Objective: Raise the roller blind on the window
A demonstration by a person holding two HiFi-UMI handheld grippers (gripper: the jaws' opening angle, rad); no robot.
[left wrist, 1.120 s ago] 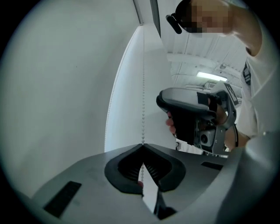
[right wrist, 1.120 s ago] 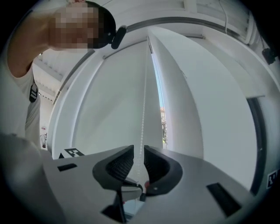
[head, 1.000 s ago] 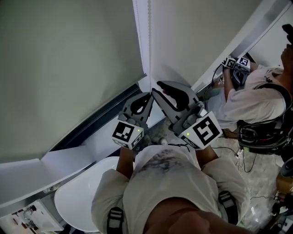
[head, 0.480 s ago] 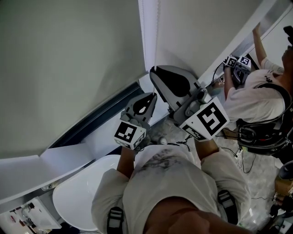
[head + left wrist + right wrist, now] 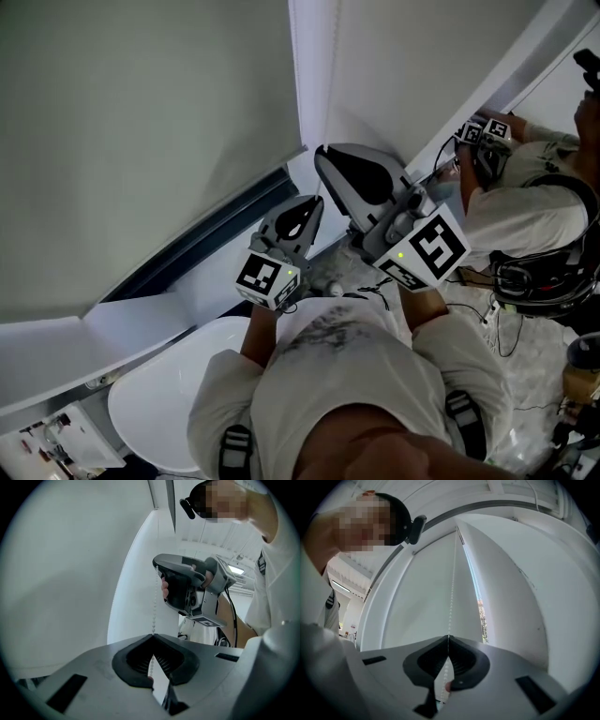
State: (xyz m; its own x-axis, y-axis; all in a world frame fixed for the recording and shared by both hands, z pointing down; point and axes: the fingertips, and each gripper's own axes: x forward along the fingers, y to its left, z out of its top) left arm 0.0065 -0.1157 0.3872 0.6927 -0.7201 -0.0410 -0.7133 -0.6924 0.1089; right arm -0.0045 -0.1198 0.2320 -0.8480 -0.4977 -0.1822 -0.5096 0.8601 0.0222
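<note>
Far left, the blind (image 5: pixel 141 141) is down, a broad pale sheet over the window, its bottom edge just above the dark frame (image 5: pixel 202 242) and the white sill (image 5: pixel 141 314). Below the sill sits a round white surface (image 5: pixel 159 408); what it is, hard to say. Moving in to the middle: the left tongs (image 5: pixel 314 202) are closed on the bead chain (image 5: pixel 154 602), the chain running straight up from where their tips meet in the left gripper view. Just above and beside them, the right tongs (image 5: pixel 323 155) are clamped on that same chain, higher up. The right gripper view shows the beads rising along the blind's edge towards the top of the window, with a sliver of outdoors (image 5: pixel 480 606) beside it. Over on the right, a second person (image 5: pixel 525 206) in white works with another pair of grippers (image 5: pixel 483 131) at the next window, cables (image 5: pixel 502 323) trailing on the floor.
</note>
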